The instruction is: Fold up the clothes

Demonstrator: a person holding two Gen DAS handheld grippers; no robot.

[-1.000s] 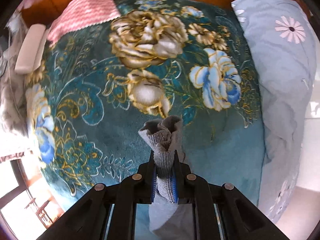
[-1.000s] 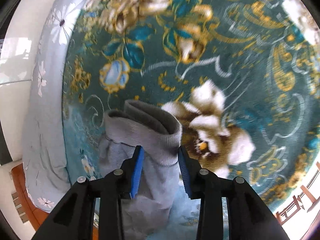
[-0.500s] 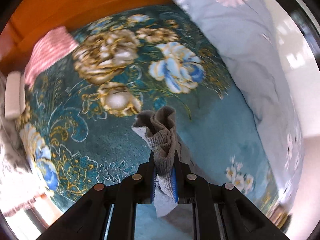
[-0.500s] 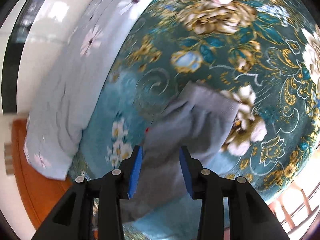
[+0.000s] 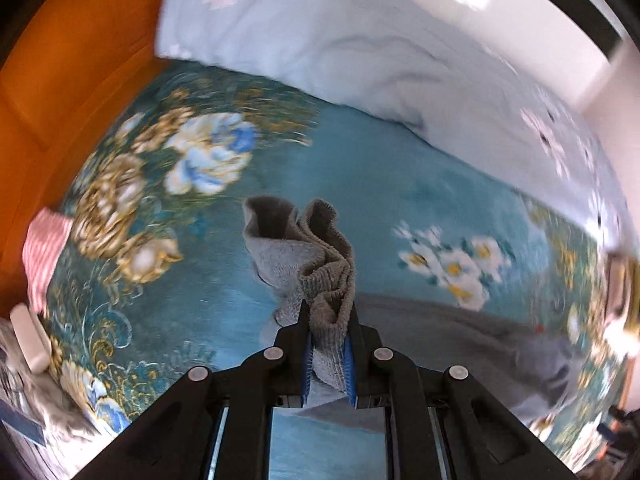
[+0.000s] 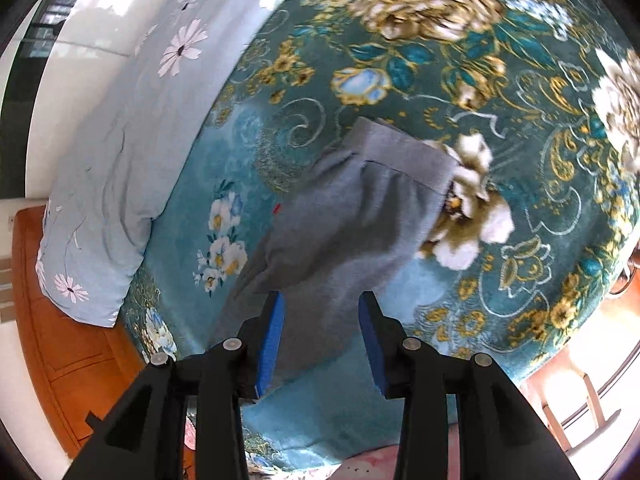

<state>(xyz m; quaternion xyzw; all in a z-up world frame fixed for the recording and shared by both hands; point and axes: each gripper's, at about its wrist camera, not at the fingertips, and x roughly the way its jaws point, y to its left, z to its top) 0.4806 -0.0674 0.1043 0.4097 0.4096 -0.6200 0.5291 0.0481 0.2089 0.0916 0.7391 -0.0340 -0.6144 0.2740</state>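
Note:
A grey knit garment lies spread on the teal floral blanket, its ribbed hem at the far end. My right gripper is open and empty, hovering above the garment's near part. My left gripper is shut on a bunched ribbed edge of the same grey garment and holds it lifted off the blanket. The rest of the garment trails to the right in the left wrist view.
A light blue daisy-print pillow lies along the bed's edge; it also shows in the right wrist view. A pink striped cloth lies at the left. An orange wooden bed frame borders the blanket.
My right gripper let go of the garment's hem and drew back; the garment now lies flat. My left gripper, still gripping its edge, swung towards the pillow side.

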